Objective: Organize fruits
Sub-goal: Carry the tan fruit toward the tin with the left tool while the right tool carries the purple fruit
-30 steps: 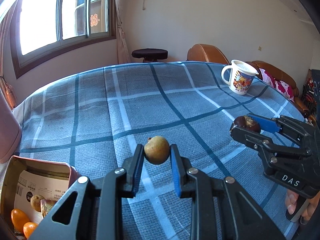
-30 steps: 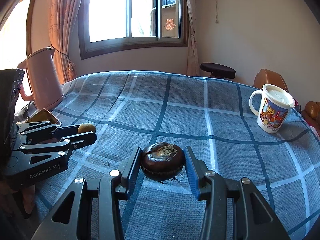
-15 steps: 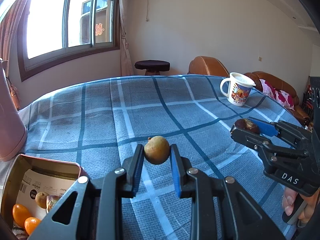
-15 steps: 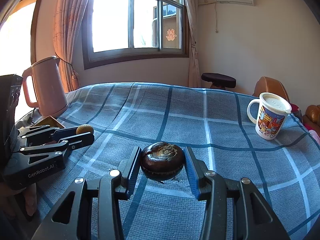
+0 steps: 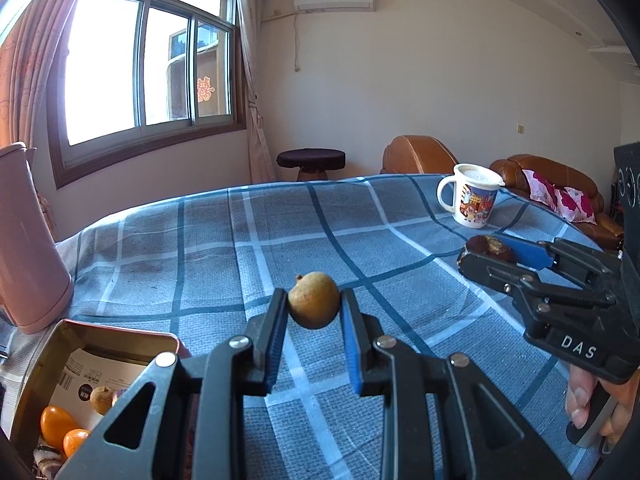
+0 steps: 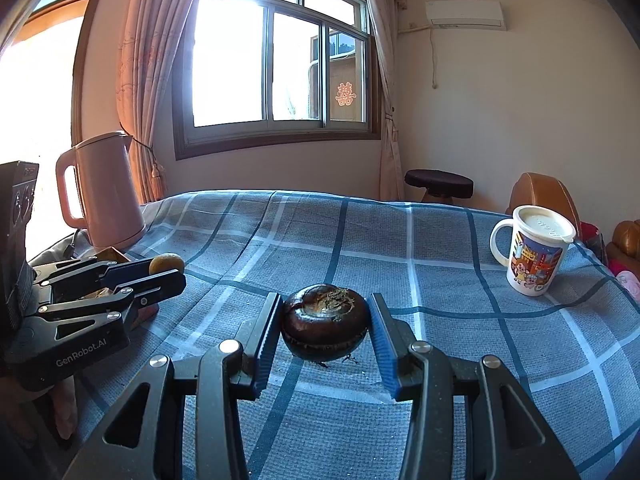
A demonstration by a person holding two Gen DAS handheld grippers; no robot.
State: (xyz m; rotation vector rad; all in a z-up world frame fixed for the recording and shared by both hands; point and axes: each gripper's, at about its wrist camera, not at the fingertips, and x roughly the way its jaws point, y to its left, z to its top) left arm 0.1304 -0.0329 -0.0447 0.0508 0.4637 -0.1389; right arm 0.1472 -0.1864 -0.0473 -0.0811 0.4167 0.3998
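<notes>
Both grippers have lifted and tilted up a bit over the last second: more wall and window in each view, and the tin has slid further into the left view. Left gripper (image 5: 314, 306) is clamped on a small tan round fruit (image 5: 314, 300), probably a longan, held clear above the blue plaid tablecloth (image 5: 224, 248). Right gripper (image 6: 324, 330) is closed on a dark brown water chestnut (image 6: 325, 322), also off the cloth. Open red tin (image 5: 120, 334) sits below and to the left of the left gripper, just beside the pink kettle (image 6: 100, 194); it already holds two small orange fruits (image 5: 62, 428) and another tan one (image 5: 102, 399). Left hand is clearly nearer the tin, so I'd expect it to drop first, moving left and down. Tan fruit is near-spherical, no real long axis, stem nub up and left. Chestnut is flattened, wide axis across the jaws, crusty top facing up. Mug (image 6: 532, 252) is well apart, far right.
</notes>
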